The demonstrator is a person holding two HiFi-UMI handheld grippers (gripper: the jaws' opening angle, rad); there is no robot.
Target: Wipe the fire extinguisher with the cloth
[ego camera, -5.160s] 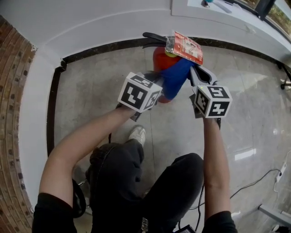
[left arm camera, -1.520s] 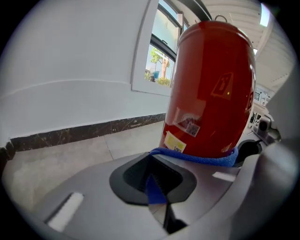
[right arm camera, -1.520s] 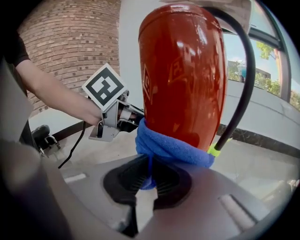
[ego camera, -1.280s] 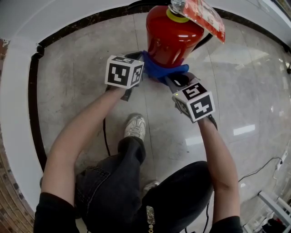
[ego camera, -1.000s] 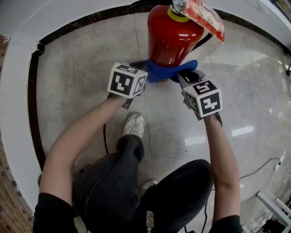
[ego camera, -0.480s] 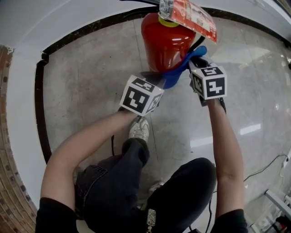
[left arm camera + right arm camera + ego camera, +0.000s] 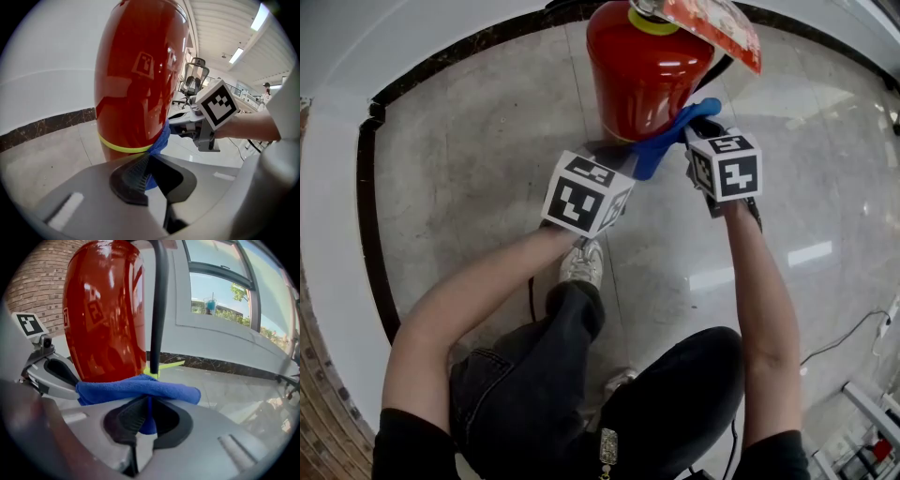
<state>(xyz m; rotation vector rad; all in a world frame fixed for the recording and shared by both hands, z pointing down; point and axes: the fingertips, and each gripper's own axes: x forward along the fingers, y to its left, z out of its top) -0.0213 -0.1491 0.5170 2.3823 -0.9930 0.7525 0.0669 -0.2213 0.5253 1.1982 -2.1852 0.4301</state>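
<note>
A red fire extinguisher point(image 7: 649, 67) stands upright on the floor; its shiny body point(image 7: 138, 75) fills both gripper views point(image 7: 105, 315), with a black hose point(image 7: 158, 305) down its side. A blue cloth point(image 7: 667, 141) is stretched between my two grippers and wraps the near side of the body low down. My left gripper point(image 7: 623, 161) is shut on one end of the cloth point(image 7: 158, 143). My right gripper point(image 7: 701, 127) is shut on the other end point(image 7: 140, 387), at the extinguisher's right side.
A red tag point(image 7: 712, 23) hangs at the extinguisher's top. A white wall base with a dark border strip point(image 7: 366, 187) curves round behind and to the left. The person's legs and a white shoe point(image 7: 581, 264) are just behind the grippers. A cable point(image 7: 844, 337) lies at right.
Both grippers with the cloth have swung round the extinguisher: the right one moved up and back along its right side, the left one came in under its near side.
</note>
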